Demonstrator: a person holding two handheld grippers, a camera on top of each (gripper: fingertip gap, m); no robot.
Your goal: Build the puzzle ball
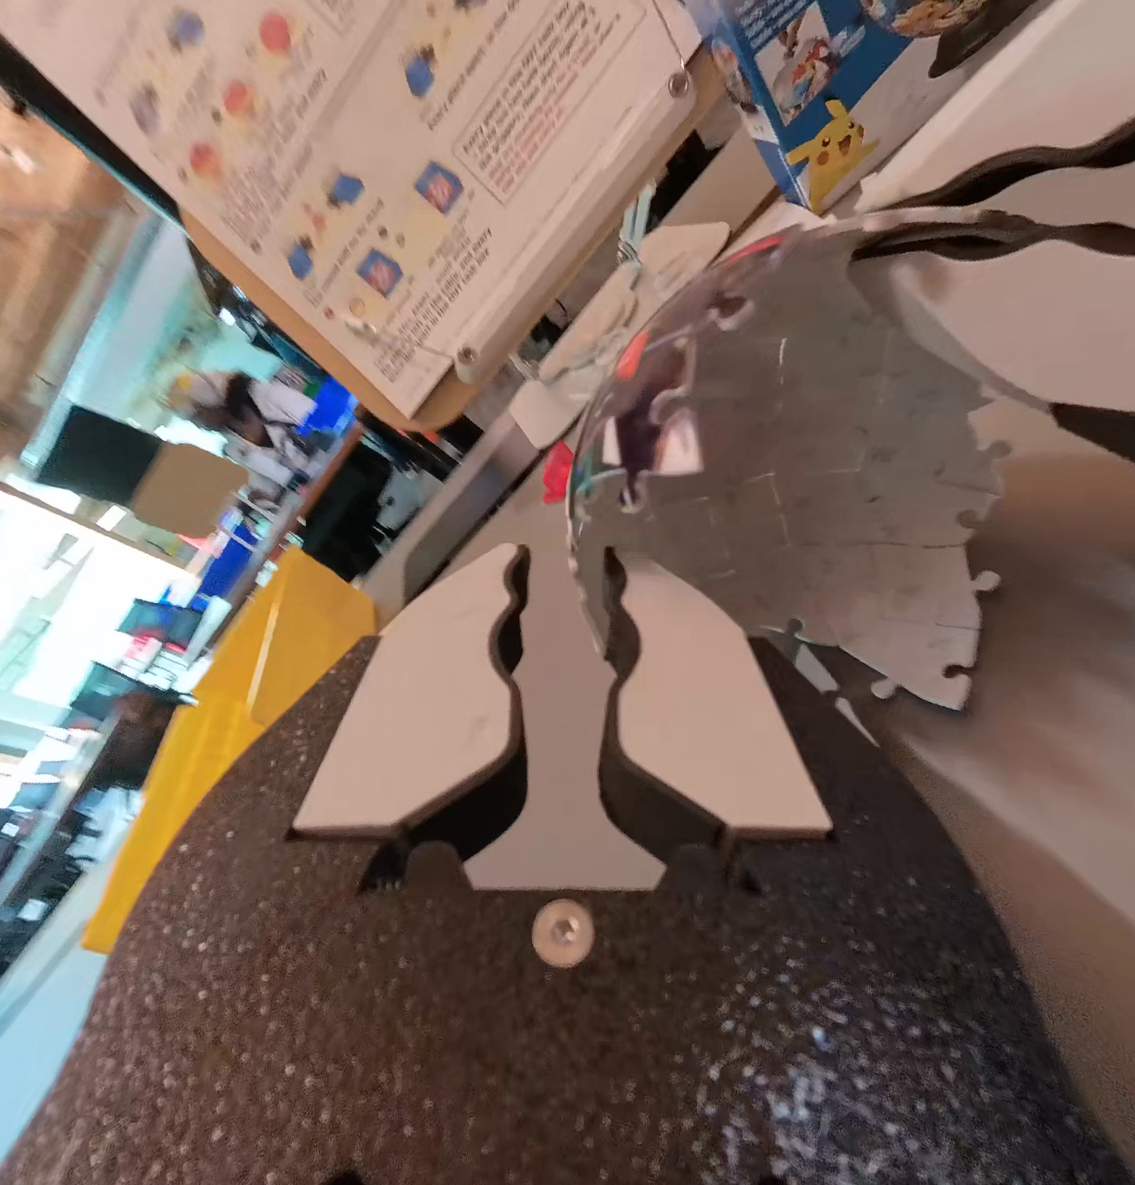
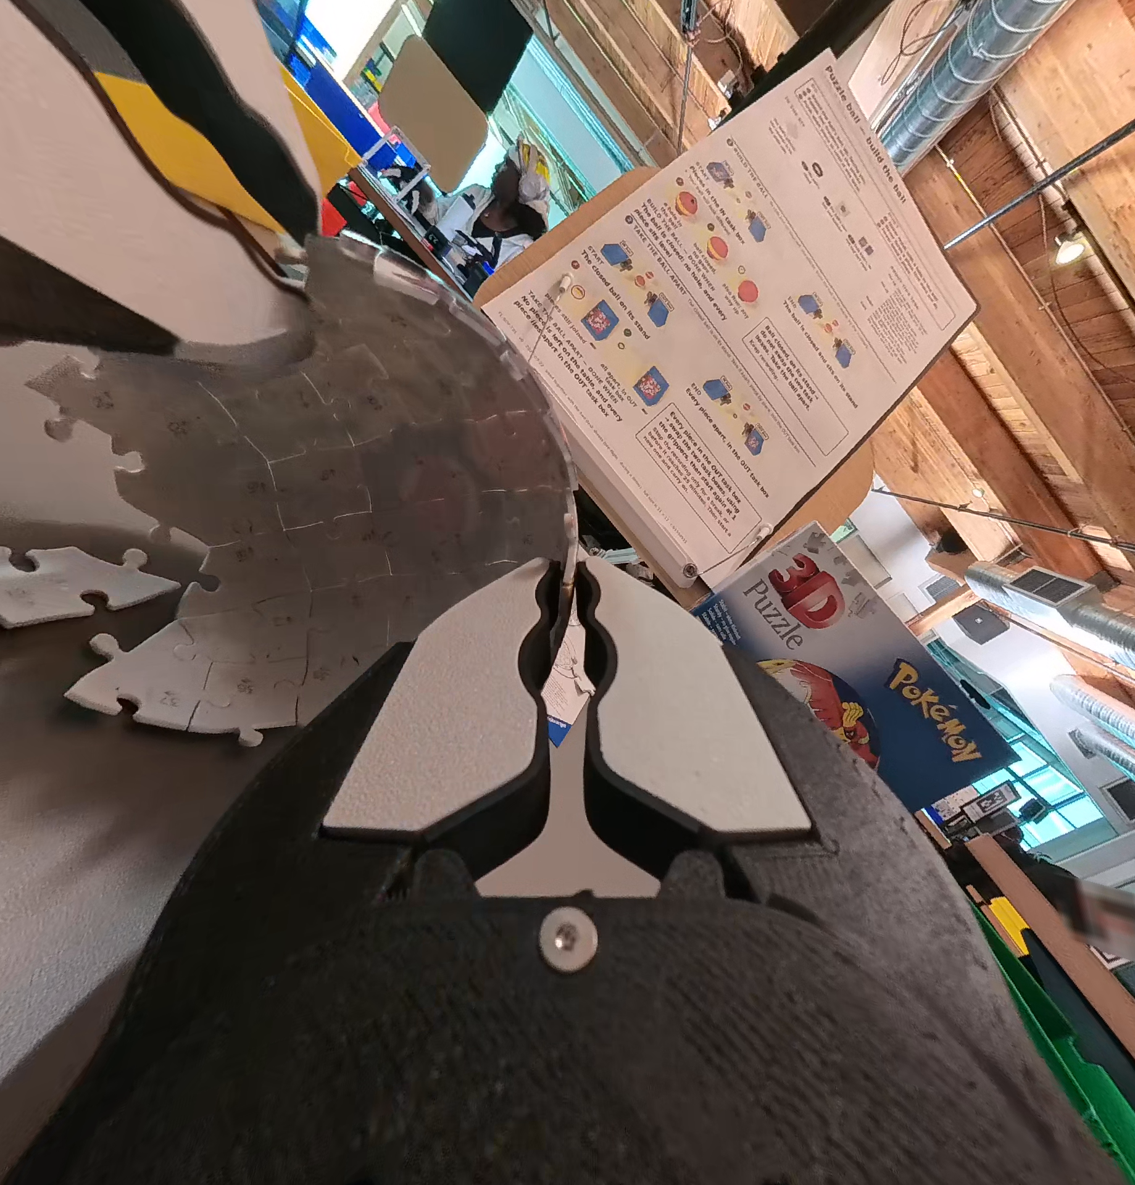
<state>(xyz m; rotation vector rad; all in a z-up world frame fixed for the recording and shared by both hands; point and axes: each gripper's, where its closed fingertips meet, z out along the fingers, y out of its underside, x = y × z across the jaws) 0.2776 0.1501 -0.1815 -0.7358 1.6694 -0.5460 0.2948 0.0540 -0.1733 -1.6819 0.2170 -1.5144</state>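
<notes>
Gripping: right gripper [image 2: 574,577] is clenched on the rim of the puzzle ball shell [image 2: 359,449]; the thin edge is pinched between its fingertips.
Left gripper [image 1: 564,564]: jaws stand apart. The shell rim runs between the tips and lies along one finger, while the other finger is clear of it.
Shell place: between the two grippers, over the table [image 2: 71,833]. Cannot tell whether its lower edge touches the top.
Shell shape: curved partial dome of many interlocked pieces. One side is a smooth arc and the other is jagged, with knobs and sockets sticking out.
Shell texture: the inner face is matte grey plastic with fine seams and small printed marks. The outer face is glossy, with dark and red patches; seen only in the left wrist view, and blurred.
Loose piece [image 2: 71,590]: pale grey joined bit, lying flat on the table just beside the shell's jagged edge.
Gripper build: speckled black bodies, flat pale finger pads with wavy dark inner edges, and a silver screw at the centre.
Table: dull grey-brown surface, shaded under the shell.
Behind: white instruction board [image 2: 744,288], tilted on a wooden backing.
Puzzle box [image 2: 872,692]: blue cardboard, standing under the board.
Bins: yellow bin [image 1: 282,641] beyond the left gripper, and green bin [image 2: 1065,1058] at the right gripper's side.
Blocking: gripper bodies fill the lower half of both views and hide the near table.
</notes>
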